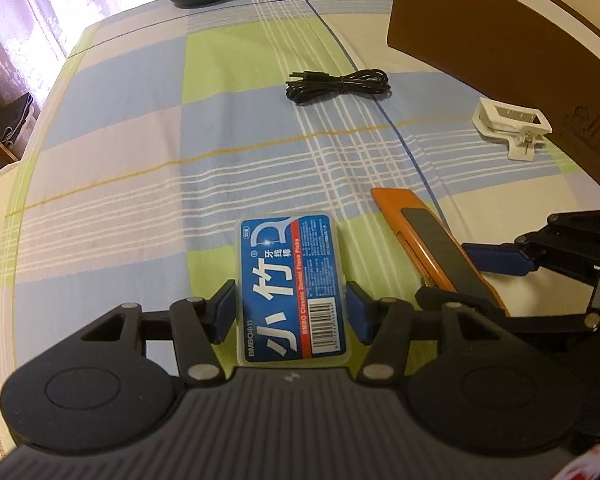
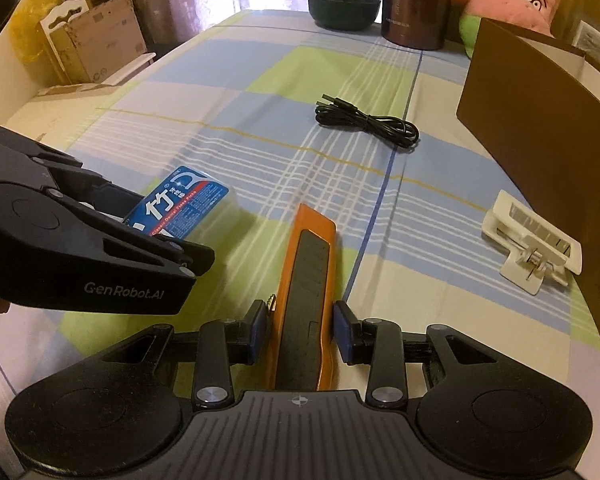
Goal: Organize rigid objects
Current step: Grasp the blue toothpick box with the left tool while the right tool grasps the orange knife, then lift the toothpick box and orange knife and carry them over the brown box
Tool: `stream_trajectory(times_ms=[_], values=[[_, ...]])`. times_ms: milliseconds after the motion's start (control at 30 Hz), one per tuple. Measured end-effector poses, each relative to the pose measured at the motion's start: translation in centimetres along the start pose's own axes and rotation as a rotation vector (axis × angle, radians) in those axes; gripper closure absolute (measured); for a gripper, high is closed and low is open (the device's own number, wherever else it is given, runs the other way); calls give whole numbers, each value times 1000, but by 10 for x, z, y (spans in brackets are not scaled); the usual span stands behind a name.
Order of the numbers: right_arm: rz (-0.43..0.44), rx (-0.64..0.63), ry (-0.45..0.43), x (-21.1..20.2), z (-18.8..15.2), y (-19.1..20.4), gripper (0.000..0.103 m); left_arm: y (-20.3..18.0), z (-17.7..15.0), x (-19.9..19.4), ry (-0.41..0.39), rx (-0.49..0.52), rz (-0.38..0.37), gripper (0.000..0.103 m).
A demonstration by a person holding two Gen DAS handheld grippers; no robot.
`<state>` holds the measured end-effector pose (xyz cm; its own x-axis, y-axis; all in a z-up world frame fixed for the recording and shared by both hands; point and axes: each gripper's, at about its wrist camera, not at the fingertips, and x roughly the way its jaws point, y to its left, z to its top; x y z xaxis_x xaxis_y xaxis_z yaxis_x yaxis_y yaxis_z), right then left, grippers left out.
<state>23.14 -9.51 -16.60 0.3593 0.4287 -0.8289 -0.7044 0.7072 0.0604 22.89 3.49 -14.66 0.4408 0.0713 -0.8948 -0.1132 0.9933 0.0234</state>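
A blue-labelled dental floss pick box (image 1: 292,284) lies between the pads of my left gripper (image 1: 292,312), which is shut on it; the box also shows in the right wrist view (image 2: 180,204). An orange utility knife (image 2: 308,300) with a black slider lies between the pads of my right gripper (image 2: 300,330), which is shut on it; the knife also shows in the left wrist view (image 1: 432,248). A coiled black USB cable (image 1: 336,86) lies further out on the checked cloth. A white plastic clip (image 1: 512,128) lies to the right by a brown box (image 1: 500,56).
The brown box (image 2: 540,128) stands open at the right. A dark bowl (image 2: 344,4), a brown flask (image 2: 416,4) and a pink plush toy (image 2: 520,0) stand at the far edge. Cardboard boxes (image 2: 88,36) stand beyond the left edge.
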Motion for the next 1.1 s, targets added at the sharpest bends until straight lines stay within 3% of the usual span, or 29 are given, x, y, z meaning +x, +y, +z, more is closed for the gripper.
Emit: stream_trajectory(times_ms=[567,1100], values=[[25,54,13,-9,-3,0,72,2,-2,-13,-31,8,6,50],[20,143,-72,-62,6,-13,72,-13,18,-58,-116,56,-16,50]])
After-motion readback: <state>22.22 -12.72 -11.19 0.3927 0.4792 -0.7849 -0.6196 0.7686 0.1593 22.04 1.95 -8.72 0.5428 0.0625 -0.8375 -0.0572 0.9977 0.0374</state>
